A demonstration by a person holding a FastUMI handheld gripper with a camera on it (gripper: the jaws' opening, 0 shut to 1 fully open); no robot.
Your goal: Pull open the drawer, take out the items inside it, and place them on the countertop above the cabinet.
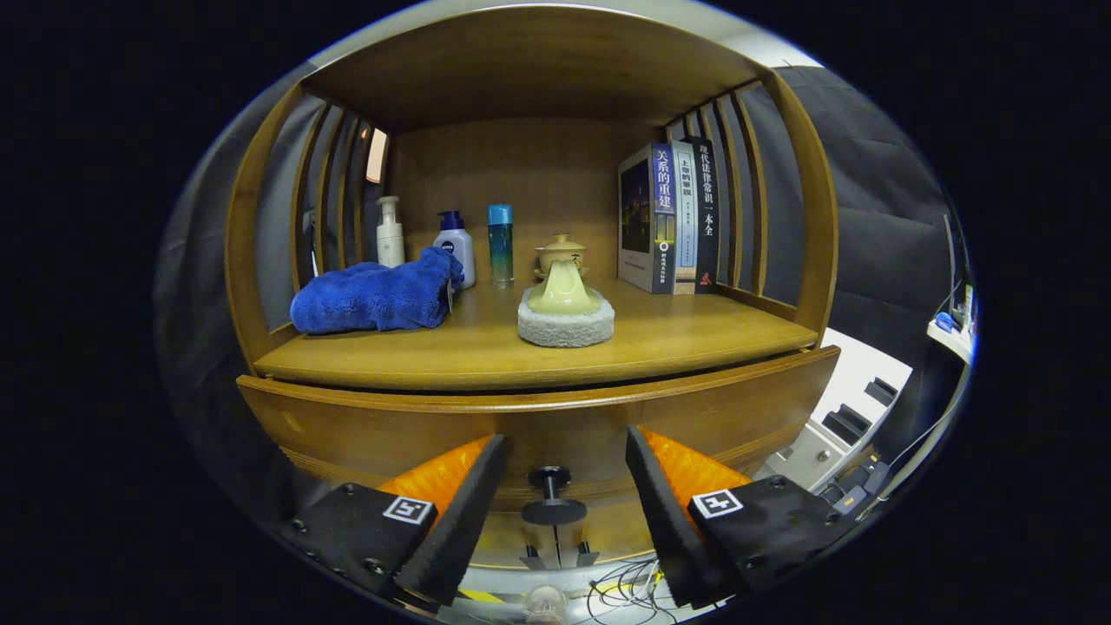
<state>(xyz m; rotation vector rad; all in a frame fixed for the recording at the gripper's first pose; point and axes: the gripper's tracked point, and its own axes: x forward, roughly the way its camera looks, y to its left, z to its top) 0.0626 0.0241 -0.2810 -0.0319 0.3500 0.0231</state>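
With its fingers spread wide and holding nothing, the gripper (566, 495) faces the front of a wooden cabinet (260, 260). The drawer (364, 425) sits just ahead, its front panel running across below the countertop (694, 338). It looks closed or barely out; contents hidden. The round dark drawer knob (551, 496) is between the two fingers, with a clear gap on each side; neither finger touches it.

On the countertop, a crumpled blue towel (375, 298) lies on the left. A pale green cone-shaped piece (562, 291) sits on a grey round pad (566, 325) near the middle. Farther back, left to right: a white pump bottle (390, 233), a white bottle with blue cap (457, 246) partly behind the towel, a slim blue-green bottle (500, 245), and a beige lidded cup (561, 253) behind the cone. Three upright books (668, 217) stand on the right against the slatted side.

To the right of the cabinet, a white unit with dark slots (855, 408) stands lower down. Below the fingers, loose cables (625, 590) lie on the floor.
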